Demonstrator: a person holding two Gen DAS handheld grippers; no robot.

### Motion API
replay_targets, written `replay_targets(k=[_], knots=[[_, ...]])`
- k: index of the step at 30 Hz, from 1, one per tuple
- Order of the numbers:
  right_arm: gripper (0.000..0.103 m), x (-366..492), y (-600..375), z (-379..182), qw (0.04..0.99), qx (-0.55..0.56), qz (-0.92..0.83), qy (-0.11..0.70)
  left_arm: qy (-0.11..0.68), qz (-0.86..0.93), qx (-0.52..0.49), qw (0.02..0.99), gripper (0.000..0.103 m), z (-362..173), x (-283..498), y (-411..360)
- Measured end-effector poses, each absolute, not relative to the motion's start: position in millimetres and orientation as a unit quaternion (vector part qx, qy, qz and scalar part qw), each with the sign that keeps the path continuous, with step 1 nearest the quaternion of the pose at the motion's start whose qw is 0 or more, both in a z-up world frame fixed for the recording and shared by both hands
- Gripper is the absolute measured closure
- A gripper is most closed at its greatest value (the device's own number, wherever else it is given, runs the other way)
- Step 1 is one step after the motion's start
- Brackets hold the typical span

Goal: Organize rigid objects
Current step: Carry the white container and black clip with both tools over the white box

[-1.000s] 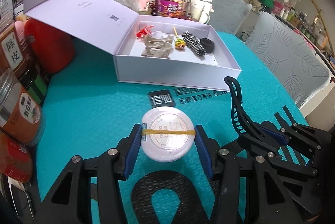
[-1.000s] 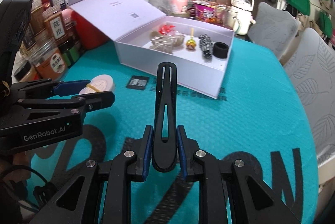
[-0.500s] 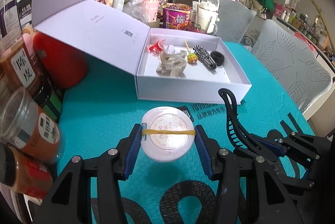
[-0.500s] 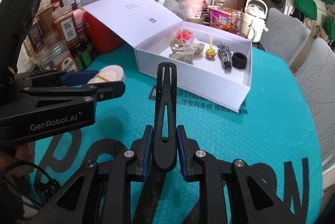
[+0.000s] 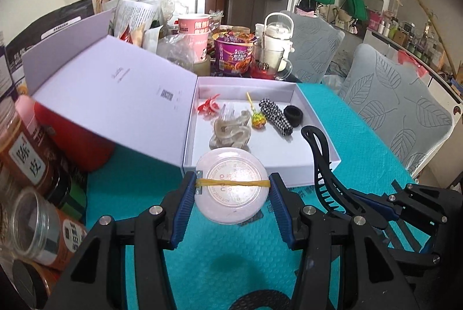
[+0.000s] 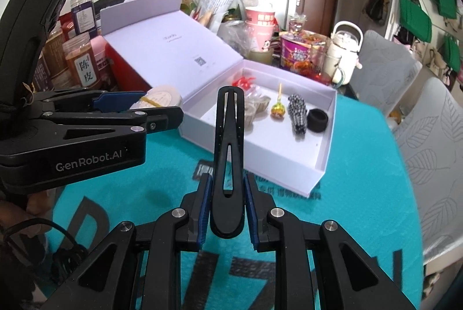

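Note:
My left gripper (image 5: 233, 194) is shut on a round white plastic container (image 5: 231, 185) with a yellow rubber band, held above the teal mat at the near edge of the open white box (image 5: 292, 169). My right gripper (image 6: 227, 208) is shut on a black hair clip (image 6: 228, 142), held upright above the mat before the box (image 6: 324, 153). The container also shows in the right wrist view (image 6: 163, 97), and the clip in the left wrist view (image 5: 321, 162). The box holds a black hair tie (image 5: 293, 115), a checkered band (image 5: 275, 116), a lollipop (image 5: 258, 119), a clear clip and red bits.
The box lid (image 5: 113, 104) lies open to the left. Jars (image 5: 29, 153) and a red container (image 5: 72, 142) crowd the left edge. Cups, a noodle bowl (image 5: 234, 53) and a white kettle (image 5: 277, 43) stand behind the box. Grey chairs (image 5: 396, 113) are on the right.
Both grippers have risen and moved forward toward the box with their objects. The container now hangs at the box's near wall; the clip is closer to the box.

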State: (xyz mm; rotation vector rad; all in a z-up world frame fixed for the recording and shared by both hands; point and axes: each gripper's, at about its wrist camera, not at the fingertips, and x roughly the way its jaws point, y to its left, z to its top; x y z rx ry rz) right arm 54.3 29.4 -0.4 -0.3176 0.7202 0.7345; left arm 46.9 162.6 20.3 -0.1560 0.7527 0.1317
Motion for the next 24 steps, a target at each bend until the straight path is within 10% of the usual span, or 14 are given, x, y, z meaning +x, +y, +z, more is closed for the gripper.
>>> replay_targets(k=[24], knots=[[0.081,143,42,51,0.886,-0.150,0.329,0.290,0.320,0.051,-0.070,0.943,0.053,57,130,180]])
